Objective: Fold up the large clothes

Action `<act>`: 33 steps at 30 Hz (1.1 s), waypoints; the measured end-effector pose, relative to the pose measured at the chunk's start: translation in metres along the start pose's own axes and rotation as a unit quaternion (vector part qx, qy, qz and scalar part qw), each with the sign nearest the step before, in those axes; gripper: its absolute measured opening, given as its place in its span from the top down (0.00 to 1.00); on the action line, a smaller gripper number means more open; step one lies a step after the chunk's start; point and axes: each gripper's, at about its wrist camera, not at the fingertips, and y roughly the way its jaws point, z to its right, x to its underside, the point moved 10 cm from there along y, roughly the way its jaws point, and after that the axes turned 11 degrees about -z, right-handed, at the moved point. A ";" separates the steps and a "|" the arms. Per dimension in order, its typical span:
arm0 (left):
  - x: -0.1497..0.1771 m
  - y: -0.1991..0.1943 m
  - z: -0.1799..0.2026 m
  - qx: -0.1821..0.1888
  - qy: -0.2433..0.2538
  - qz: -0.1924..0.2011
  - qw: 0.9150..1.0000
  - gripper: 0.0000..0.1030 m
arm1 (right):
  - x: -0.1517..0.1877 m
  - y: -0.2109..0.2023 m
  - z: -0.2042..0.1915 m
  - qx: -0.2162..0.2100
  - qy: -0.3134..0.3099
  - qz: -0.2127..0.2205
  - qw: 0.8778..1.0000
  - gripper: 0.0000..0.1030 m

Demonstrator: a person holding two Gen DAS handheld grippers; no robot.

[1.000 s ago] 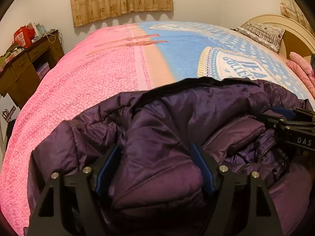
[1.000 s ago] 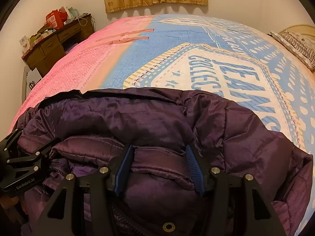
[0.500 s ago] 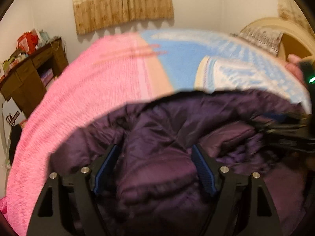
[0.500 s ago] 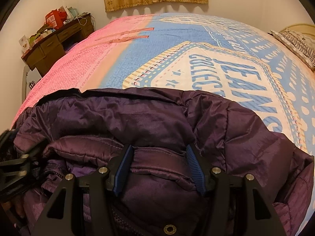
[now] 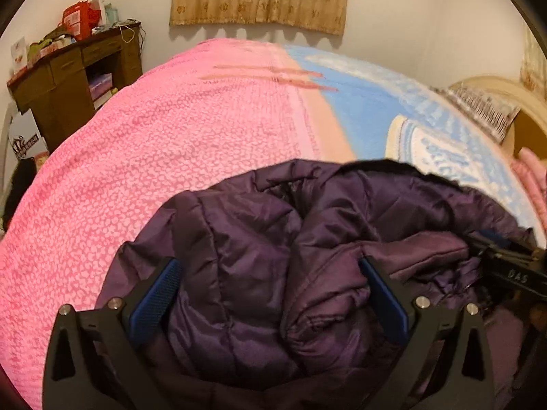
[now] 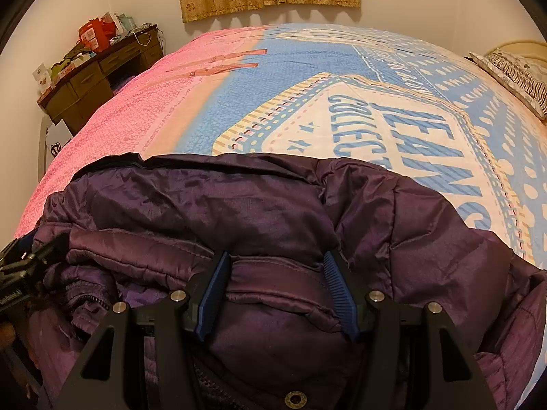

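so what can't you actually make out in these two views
- Jacket: its near part runs off the bottom edge in both views, behind the gripper frames, so the fold can't be judged.
- Left gripper: jaws have just been opening, jacket between the fingers; contact unclear.
- Right gripper: fingers flank a jacket band; firm pinch unclear.
- Bedspread lettering: blurred in the left view.
- Desk clutter: too small to identify.
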 end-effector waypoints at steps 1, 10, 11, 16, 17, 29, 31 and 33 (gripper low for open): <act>-0.001 -0.005 0.002 -0.007 0.006 0.000 1.000 0.00 | 0.000 0.000 -0.001 0.002 -0.001 -0.001 1.000 0.42; 0.020 -0.093 0.033 0.011 0.054 0.067 0.996 0.00 | -0.001 -0.031 -0.007 0.004 -0.038 0.003 0.999 0.35; 0.022 -0.100 0.036 0.005 0.060 0.071 0.996 0.00 | -0.002 -0.040 -0.008 0.006 -0.039 0.009 0.999 0.35; 0.037 -0.143 0.036 0.009 0.058 0.094 0.994 0.00 | 0.011 -0.103 -0.014 -0.033 -0.035 0.050 0.998 0.31; 0.046 -0.150 0.035 0.014 0.054 0.097 0.994 0.00 | 0.019 -0.115 -0.016 -0.042 -0.037 0.056 0.997 0.30; 0.175 -0.188 0.021 0.024 0.050 0.078 0.995 0.00 | 0.180 -0.169 -0.026 -0.096 -0.082 0.042 0.991 0.28; 0.196 -0.190 0.018 0.024 0.050 0.072 0.996 0.00 | 0.205 -0.173 -0.023 -0.099 -0.080 0.041 0.991 0.28; 0.212 -0.191 0.013 0.014 0.055 0.069 0.996 0.00 | 0.229 -0.175 -0.018 -0.102 -0.076 0.036 0.991 0.28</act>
